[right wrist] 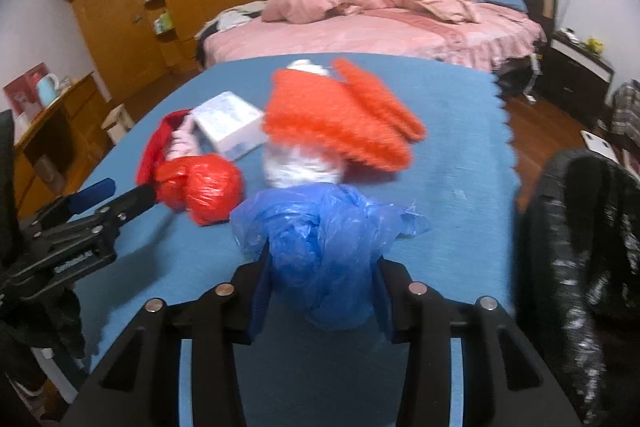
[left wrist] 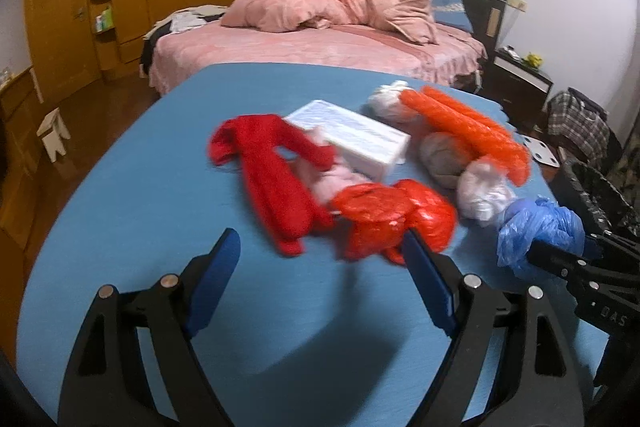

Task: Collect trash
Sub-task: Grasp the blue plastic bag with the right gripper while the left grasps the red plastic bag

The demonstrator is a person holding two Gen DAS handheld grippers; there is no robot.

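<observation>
Here, your right gripper (right wrist: 320, 291) pinches the blue bag (right wrist: 320, 243) just above the blue cloth (right wrist: 460, 131), its jaws narrowed onto the crumpled plastic. Collection seems to be underway: next, you probably carry it right to the black-lined bin (right wrist: 580, 227). Your left gripper (left wrist: 320, 267), tilted downward, hangs wide and empty before the red bag (left wrist: 392, 215), its likely next pick.

Blue tablecloth (left wrist: 140, 187). Red cloth (left wrist: 272, 187), red plastic bag (left wrist: 384, 215), orange fuzzy rolls (left wrist: 472, 131), white box (left wrist: 360, 139), blue plastic bag (right wrist: 320, 239), black bin liner (right wrist: 580, 227). Pink bedding (left wrist: 320, 39).
</observation>
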